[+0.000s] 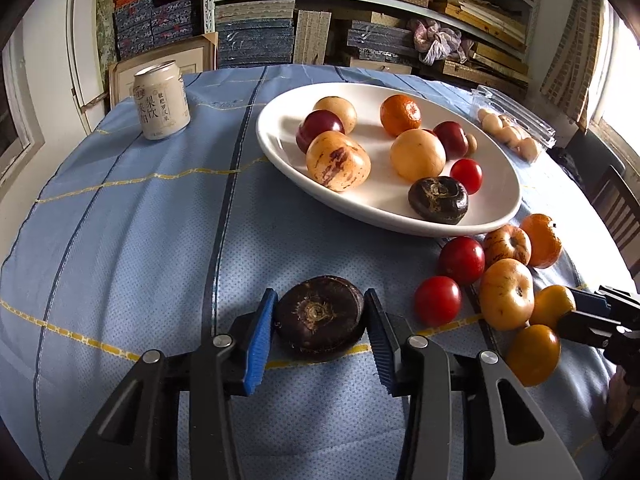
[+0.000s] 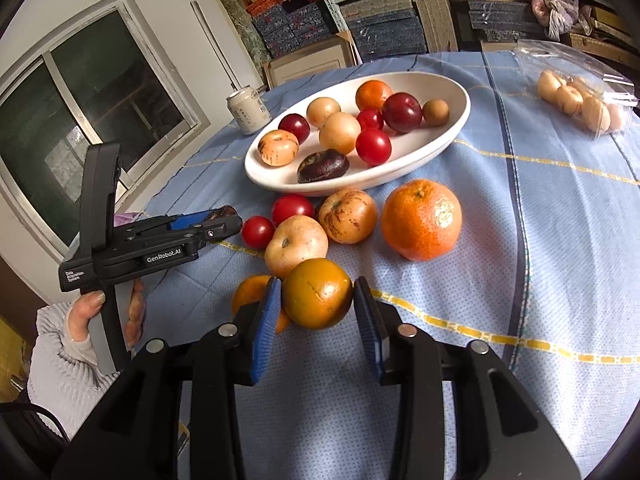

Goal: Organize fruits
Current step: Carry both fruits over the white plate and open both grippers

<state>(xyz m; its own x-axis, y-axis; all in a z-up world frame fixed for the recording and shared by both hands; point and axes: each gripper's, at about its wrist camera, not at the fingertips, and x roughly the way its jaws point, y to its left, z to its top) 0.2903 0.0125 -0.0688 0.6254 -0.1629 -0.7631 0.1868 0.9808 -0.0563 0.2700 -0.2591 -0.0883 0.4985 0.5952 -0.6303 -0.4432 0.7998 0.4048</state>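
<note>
Fruit, loose and plated, on a round worktop [image 1: 120, 240] under a blue cloth. White oval plate [image 1: 496, 216] holds: two dark red plums, two red tomatoes, one orange mandarin [image 1: 400, 115], three pale yellow-tan fruits, one of them streaked purple [image 1: 338, 161], one small brown round fruit, and one dark flattened water chestnut [image 1: 438, 200]. Clear plastic clamshell [image 2: 592, 80], beyond the plate, holds small tan round fruits. Loose beside the plate's near rim: two red tomatoes [image 2: 292, 208], two speckled yellow fruits, one large mandarin [image 2: 421, 220], and a smaller orange fruit partly hidden behind the right claw's finger. Left claw [image 1: 320, 316]: narrowly parted, both blue pads against the sides of a second dark water chestnut [image 1: 320, 312], which lies flat on the cloth, stem scar facing up toward the camera, broad axis running pad to pad. Right claw [image 2: 317, 298]: narrowly parted, closed on a greenish-orange mandarin [image 2: 318, 292] at the near edge of the loose cluster, touching the speckled fruit behind it; round, so no clear long axis. White drink can [image 1: 162, 100] stands upright, well apart to the plate's left. A hand [image 2: 86, 312] in a pale knitted sleeve grips the left tool's handle.
</note>
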